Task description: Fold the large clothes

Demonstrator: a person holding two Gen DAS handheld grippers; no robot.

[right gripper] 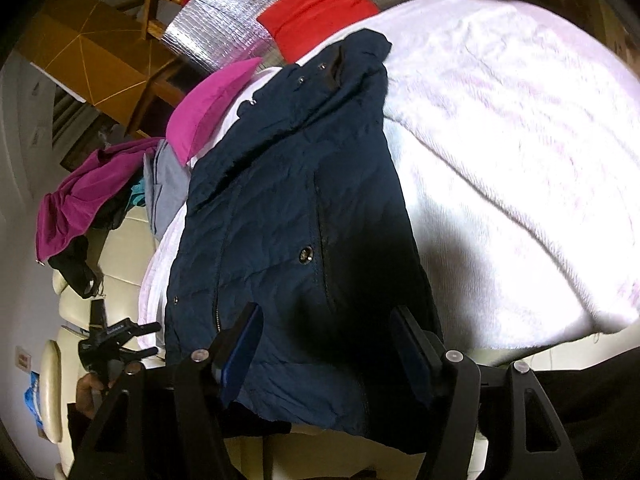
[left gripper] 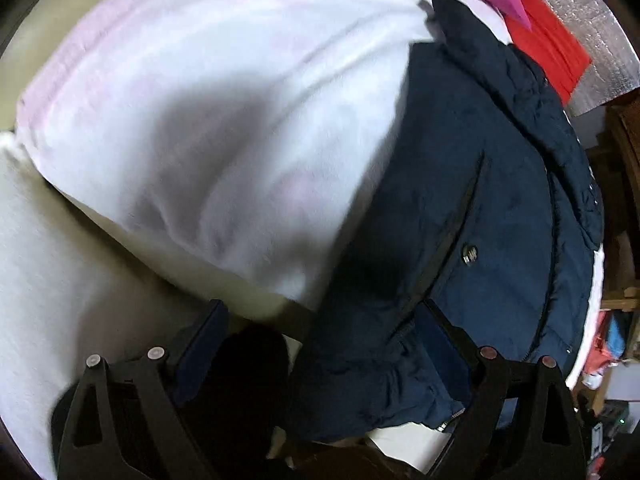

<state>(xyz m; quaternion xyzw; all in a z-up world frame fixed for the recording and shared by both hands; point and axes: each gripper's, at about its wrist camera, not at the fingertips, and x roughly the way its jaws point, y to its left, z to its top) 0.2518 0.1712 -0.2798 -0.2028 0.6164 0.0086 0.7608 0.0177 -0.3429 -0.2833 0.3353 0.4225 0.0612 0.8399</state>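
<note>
One navy jacket (right gripper: pixel 288 200) is laid lengthwise on a white blanket (right gripper: pixel 500 140), its near hem at the cushion edge; it appears folded narrow, with a crosswise fold judged outstanding. Right gripper (right gripper: pixel 324 344): angled down over the hem, jaws apart, nothing clamped. Left gripper (left gripper: pixel 320 336): pointed steeply down at the hem corner, jaws apart, cloth between them but not visibly pinched. Red (right gripper: pixel 320 8) and magenta (right gripper: pixel 208 108) garments are noted beyond.
</note>
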